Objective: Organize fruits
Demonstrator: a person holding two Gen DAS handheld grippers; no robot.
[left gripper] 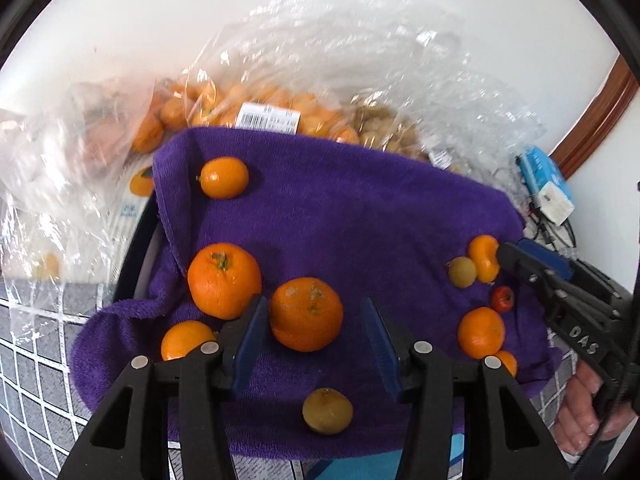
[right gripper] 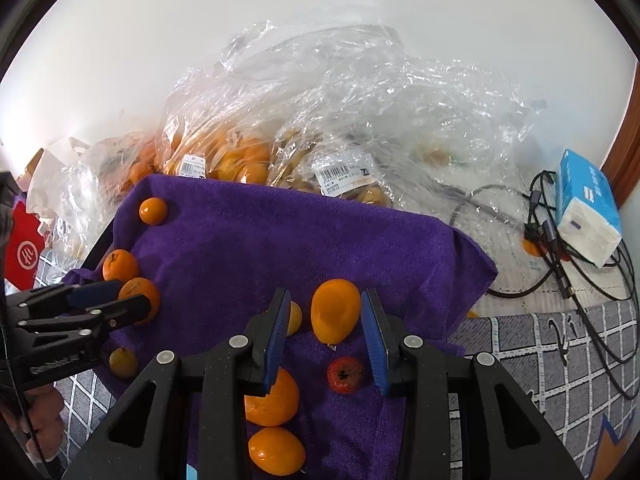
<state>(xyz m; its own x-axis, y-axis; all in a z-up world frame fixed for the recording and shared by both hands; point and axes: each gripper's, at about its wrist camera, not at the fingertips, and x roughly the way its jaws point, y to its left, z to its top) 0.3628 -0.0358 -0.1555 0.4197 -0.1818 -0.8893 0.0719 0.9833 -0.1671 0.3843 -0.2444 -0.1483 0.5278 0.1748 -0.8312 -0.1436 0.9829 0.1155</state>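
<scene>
Both claws spread: left claw (left gripper: 316,344) beside an orange (left gripper: 306,314), right claw (right gripper: 326,336) flanking a kumquat (right gripper: 335,315).

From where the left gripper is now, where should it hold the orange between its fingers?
Grip the orange across its widest middle, coming down from above. It sits stem-up on the purple towel, round and slightly flattened, so the left gripper should probably press on its two opposite sides.
</scene>
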